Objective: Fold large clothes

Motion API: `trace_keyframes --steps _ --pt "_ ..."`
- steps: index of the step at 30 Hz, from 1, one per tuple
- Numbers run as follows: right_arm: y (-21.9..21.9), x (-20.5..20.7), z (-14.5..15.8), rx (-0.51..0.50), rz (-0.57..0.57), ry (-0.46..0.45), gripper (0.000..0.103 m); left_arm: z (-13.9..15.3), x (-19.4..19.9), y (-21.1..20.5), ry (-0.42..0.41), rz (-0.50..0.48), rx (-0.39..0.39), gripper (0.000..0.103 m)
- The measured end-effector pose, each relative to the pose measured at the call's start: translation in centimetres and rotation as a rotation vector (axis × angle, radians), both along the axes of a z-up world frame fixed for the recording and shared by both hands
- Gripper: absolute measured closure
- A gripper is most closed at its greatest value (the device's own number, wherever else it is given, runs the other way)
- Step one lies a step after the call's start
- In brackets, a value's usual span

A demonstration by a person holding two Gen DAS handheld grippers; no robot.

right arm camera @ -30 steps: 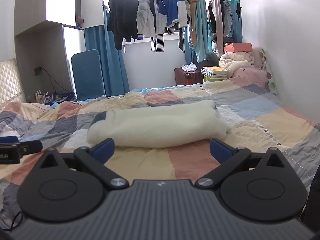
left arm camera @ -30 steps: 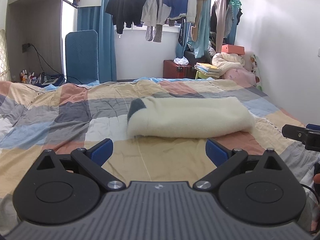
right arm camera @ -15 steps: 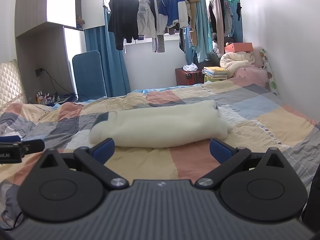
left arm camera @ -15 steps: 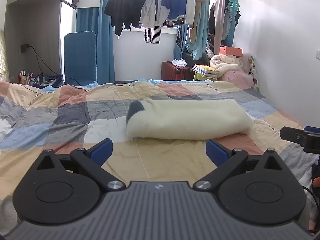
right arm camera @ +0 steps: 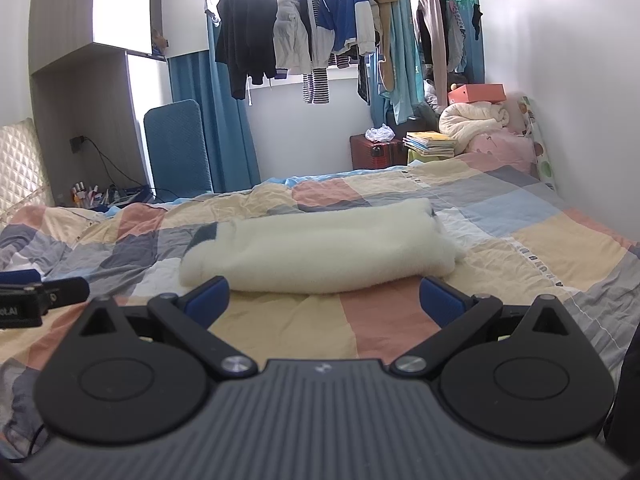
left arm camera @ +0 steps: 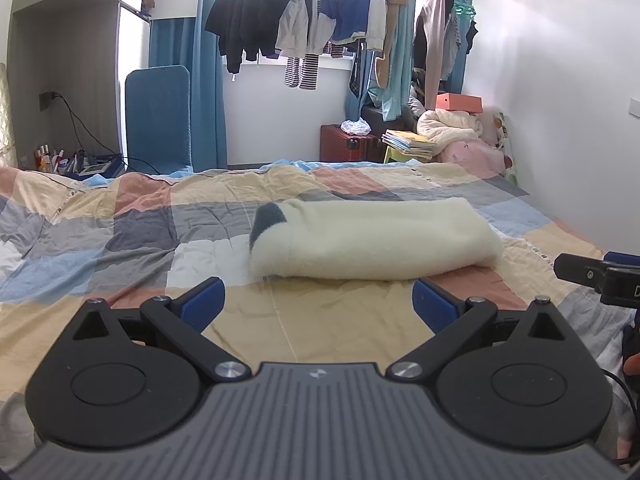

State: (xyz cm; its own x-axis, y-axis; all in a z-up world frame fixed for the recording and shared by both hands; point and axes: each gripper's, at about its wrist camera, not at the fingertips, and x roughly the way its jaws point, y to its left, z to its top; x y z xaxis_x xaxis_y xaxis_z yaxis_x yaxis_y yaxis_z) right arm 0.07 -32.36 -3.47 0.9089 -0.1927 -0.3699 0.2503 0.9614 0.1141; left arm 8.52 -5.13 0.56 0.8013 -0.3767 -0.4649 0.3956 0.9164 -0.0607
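Left gripper (left arm camera: 318,304): jaws spread wide, empty, touching nothing, hovering over bedspread (left arm camera: 132,240) just short of folded cream fleece garment (left arm camera: 372,238). Right gripper (right arm camera: 325,300): likewise wide apart, empty, just short of same garment (right arm camera: 320,254). One garment, folded into long bundle, lying mid-bedspread. Two grippers side by side.

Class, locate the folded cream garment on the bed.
In both wrist views the folded cream garment lies mid-bed on the patchwork quilt, just beyond both open claws, touching neither.
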Motion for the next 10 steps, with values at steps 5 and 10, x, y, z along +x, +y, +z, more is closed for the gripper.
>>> trace_keyframes --steps 5,10 --pt "0.32 -0.14 -0.21 0.002 -0.002 0.001 0.0 -0.01 -0.07 0.05 0.0 0.002 -0.005 0.001" --pt "0.32 -0.24 -0.27 0.007 -0.001 0.002 0.0 -0.01 -0.04 0.14 0.0 0.002 -0.006 0.001"
